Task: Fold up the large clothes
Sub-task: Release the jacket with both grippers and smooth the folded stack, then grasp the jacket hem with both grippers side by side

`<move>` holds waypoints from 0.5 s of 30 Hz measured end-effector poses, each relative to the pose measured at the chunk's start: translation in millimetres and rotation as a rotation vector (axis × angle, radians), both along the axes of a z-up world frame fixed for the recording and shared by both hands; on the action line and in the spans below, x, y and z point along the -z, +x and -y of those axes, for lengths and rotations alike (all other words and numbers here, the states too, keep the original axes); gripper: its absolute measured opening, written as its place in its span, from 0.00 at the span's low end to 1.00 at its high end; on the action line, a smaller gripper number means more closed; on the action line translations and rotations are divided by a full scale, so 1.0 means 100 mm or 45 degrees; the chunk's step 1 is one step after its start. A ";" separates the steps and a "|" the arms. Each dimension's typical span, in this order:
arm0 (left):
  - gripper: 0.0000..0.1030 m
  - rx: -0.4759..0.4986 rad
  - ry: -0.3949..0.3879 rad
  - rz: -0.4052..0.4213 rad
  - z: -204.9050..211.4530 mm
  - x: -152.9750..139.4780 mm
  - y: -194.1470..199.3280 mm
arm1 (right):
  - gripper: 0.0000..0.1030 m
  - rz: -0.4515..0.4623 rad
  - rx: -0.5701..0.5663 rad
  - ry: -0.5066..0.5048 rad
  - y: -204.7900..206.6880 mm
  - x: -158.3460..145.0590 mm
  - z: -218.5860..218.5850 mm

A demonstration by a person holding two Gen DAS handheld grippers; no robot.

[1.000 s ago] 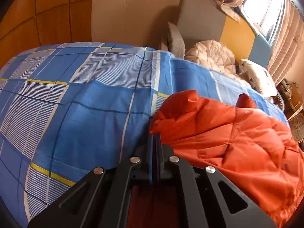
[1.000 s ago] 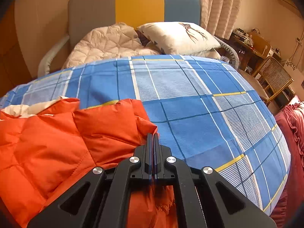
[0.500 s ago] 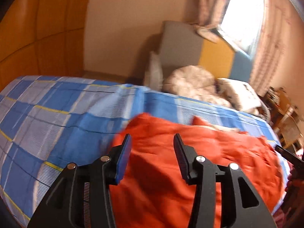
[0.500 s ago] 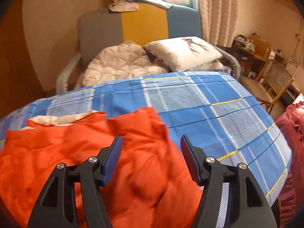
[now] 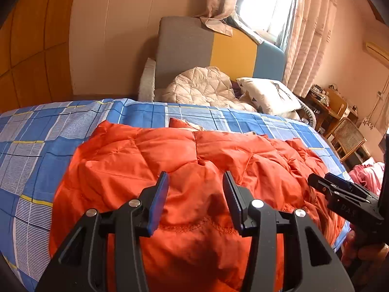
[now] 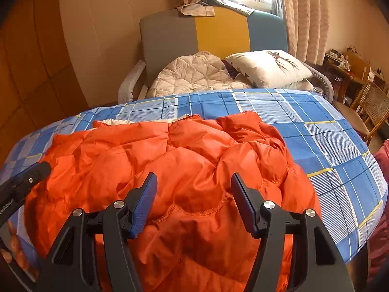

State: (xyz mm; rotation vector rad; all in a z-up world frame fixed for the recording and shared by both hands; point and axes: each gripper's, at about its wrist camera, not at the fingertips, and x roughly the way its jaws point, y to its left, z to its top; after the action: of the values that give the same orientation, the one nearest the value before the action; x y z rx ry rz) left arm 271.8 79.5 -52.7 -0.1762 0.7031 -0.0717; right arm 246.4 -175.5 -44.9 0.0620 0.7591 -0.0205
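The left claw hangs above the near-left part of the orange quilted jacket, its jaws parted with nothing between them. The jacket lies crumpled on the bed's blue checked sheet (a strip of cream lining shows at its far edge). Further right, the right claw hovers over the jacket's near-right part, jaws spread somewhat wider, gripping nothing.
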 end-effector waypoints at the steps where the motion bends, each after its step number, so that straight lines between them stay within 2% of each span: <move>1: 0.44 0.008 0.001 -0.010 0.02 0.01 0.03 | 0.61 -0.009 -0.002 0.004 0.00 0.02 -0.01; 10: 0.44 0.022 0.040 -0.129 0.11 0.34 0.46 | 0.61 -0.078 0.012 -0.069 0.19 0.34 -0.05; 15: 0.45 0.021 0.018 -0.172 0.10 0.57 0.61 | 0.61 -0.106 0.014 -0.112 0.30 0.50 -0.08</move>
State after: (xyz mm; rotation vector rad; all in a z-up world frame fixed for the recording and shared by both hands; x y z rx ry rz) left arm 332.5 69.4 -109.8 -0.1624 0.8393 -0.0707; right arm 276.6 -167.1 -94.9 -0.0188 0.8403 -0.0670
